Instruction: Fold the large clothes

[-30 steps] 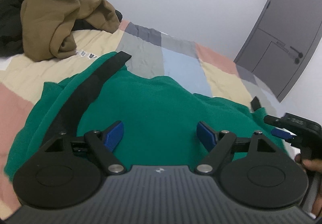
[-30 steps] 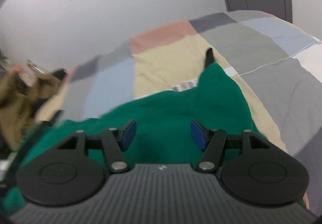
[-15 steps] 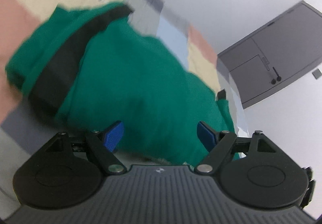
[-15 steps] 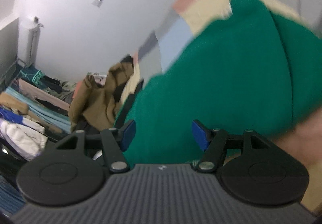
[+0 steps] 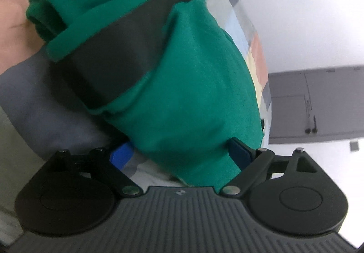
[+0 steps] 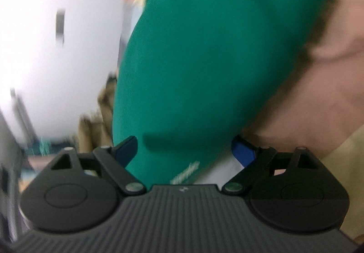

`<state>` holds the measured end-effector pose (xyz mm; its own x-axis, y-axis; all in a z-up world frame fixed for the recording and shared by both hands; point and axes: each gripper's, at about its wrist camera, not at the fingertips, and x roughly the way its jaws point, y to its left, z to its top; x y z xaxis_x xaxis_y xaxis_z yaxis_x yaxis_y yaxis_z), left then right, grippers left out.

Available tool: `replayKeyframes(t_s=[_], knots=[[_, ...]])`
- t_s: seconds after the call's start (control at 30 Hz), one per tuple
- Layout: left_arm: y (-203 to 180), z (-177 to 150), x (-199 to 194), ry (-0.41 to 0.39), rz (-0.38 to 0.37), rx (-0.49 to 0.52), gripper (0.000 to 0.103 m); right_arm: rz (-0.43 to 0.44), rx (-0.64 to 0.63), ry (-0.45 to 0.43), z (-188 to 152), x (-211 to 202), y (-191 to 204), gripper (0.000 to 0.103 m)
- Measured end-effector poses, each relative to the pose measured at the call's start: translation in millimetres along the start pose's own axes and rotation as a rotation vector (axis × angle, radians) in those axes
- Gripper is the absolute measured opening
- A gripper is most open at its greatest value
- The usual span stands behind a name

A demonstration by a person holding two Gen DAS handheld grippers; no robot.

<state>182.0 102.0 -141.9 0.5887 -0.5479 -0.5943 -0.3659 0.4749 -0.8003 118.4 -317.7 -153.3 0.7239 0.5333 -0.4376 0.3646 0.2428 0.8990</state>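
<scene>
Spreading wide in both views, jaws of the left gripper (image 5: pixel 179 155) and the right gripper (image 6: pixel 184 148), each straddling a bundled end of the green garment (image 5: pixel 188 98) rather than pinching it; green cloth bulging between the blue pads (image 5: pixel 121 155), touching or nearly so, contact hard to tell. Lying on the bed (image 5: pixel 34 98) atop a patchwork cover, the green garment already gathered into a thick, rounded bundle, with a black band (image 5: pixel 118 48) running across its upper layers. Looking partly folded, judging by the stacked layers at the far left edge; appearing still lumpy, so squaring and flattening probably remaining, plus any further fold. Blurring heavily in the right view, with the same green cloth (image 6: pixel 204 48) filling the middle and a pale printed mark near the jaws, unreadable. Standing farther off, a grey door (image 5: pixel 318 103) against a white wall, and brownish clothes (image 6: pixel 95 130) dimly showing beyond the bundle. Showing no containers anywhere.
</scene>
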Motion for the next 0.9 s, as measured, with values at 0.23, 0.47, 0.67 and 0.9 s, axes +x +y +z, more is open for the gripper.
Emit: replayKeyframes(t_s=[0.23, 0.47, 0.67, 0.9], knots=[[16.1, 7.8, 3.6, -0.057, -0.074, -0.115, 0.093, 0.030, 0.112, -0.185, 26.9, -36.2, -16.9, 0.093], [25.8, 12.7, 10.9, -0.097, -0.123, -0.200, 0.092, 0.025, 0.031, -0.097, 24.3, -17.2, -7.0, 0.093], [25.6, 13.4, 22.2, -0.112, -0.118, -0.233, 0.092, 0.001, 0.011, -0.096, 27.9, 11.6, 2.2, 0.093], [26.7, 18.0, 7.1, -0.143, -0.102, -0.179, 0.078, -0.017, -0.137, -0.075, 23.6, 10.9, 16.1, 0.055]])
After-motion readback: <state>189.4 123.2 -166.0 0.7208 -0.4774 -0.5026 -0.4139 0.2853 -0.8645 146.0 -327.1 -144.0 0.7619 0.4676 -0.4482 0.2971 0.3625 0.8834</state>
